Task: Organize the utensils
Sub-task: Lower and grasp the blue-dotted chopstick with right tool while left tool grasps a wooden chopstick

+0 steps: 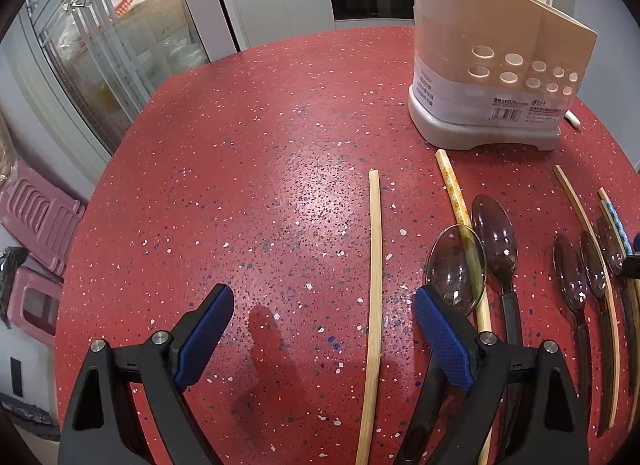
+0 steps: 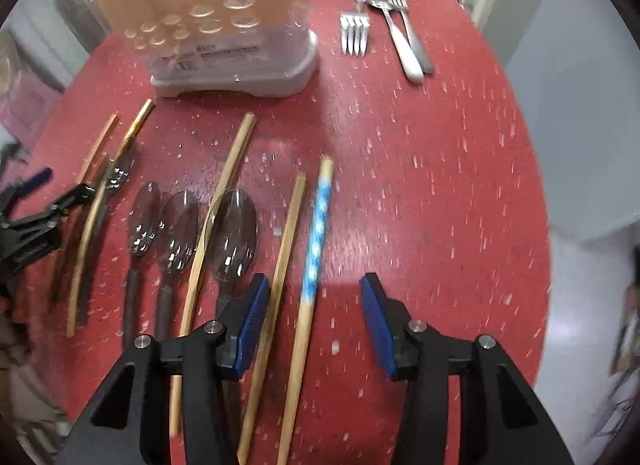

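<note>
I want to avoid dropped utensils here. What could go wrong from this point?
The right gripper, open, straddles both the blue-patterned chopstick and a plain chopstick, so it might pinch both. Another chopstick lies across a clear spoon; lifting either could drag the other.

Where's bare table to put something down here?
Left of the lone chopstick, the red table is bare to its edge. Bare too between the blue-patterned chopstick and the forks. Crowded: spoons and chopsticks before the holder.

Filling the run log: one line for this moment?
stage: reaching | right hand-held gripper: open over blue chopstick | left hand-held gripper: open, empty | holder: empty
</note>
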`<state>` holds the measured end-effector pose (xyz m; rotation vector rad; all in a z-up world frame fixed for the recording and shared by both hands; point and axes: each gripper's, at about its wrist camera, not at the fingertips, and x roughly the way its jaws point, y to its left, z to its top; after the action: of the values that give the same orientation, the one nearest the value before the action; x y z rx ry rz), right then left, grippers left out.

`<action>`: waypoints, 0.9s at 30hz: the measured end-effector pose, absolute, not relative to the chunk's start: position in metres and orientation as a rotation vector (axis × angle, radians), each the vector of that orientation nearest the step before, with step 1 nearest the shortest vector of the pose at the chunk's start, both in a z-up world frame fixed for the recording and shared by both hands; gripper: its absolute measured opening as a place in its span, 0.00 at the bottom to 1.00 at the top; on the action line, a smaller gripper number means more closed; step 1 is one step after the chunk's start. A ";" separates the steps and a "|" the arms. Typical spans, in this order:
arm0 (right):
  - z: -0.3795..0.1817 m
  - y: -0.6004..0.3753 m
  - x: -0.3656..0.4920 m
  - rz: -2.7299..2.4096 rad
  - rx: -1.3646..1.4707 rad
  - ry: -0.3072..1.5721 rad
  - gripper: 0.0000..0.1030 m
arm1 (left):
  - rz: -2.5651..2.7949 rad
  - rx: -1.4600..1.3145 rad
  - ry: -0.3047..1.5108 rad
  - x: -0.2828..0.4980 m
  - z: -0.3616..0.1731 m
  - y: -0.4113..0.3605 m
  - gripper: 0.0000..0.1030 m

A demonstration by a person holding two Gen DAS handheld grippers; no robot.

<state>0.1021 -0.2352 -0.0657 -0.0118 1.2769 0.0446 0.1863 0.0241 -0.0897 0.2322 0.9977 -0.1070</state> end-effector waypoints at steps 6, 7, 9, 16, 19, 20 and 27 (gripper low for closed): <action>-0.064 -0.245 0.104 0.059 0.005 1.260 0.39 | -0.112 0.236 1.007 0.184 -0.089 0.022 1.00; -0.064 -0.247 0.104 0.061 0.008 1.265 0.39 | -0.118 0.238 1.010 0.185 -0.089 0.022 1.00; -0.062 -0.256 0.104 0.079 0.046 1.275 0.39 | -0.136 0.245 1.015 0.184 -0.087 0.021 1.00; -0.055 -0.297 0.097 0.089 0.116 1.292 0.40 | -0.139 0.272 1.016 0.184 -0.086 0.015 1.00; -0.055 -0.300 0.097 0.086 0.097 1.303 0.39 | -0.139 0.272 1.020 0.183 -0.086 0.014 1.00; -0.054 -0.298 0.098 0.083 0.089 1.304 0.38 | -0.139 0.274 1.021 0.184 -0.085 0.014 1.00; -0.055 -0.297 0.097 0.091 0.138 1.341 0.27 | -0.166 0.283 1.030 0.180 -0.083 0.011 0.92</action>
<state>0.0967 -0.2969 -0.0551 0.1382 1.3408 0.0906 0.1804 0.0115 -0.0832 0.2829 1.0298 -0.1662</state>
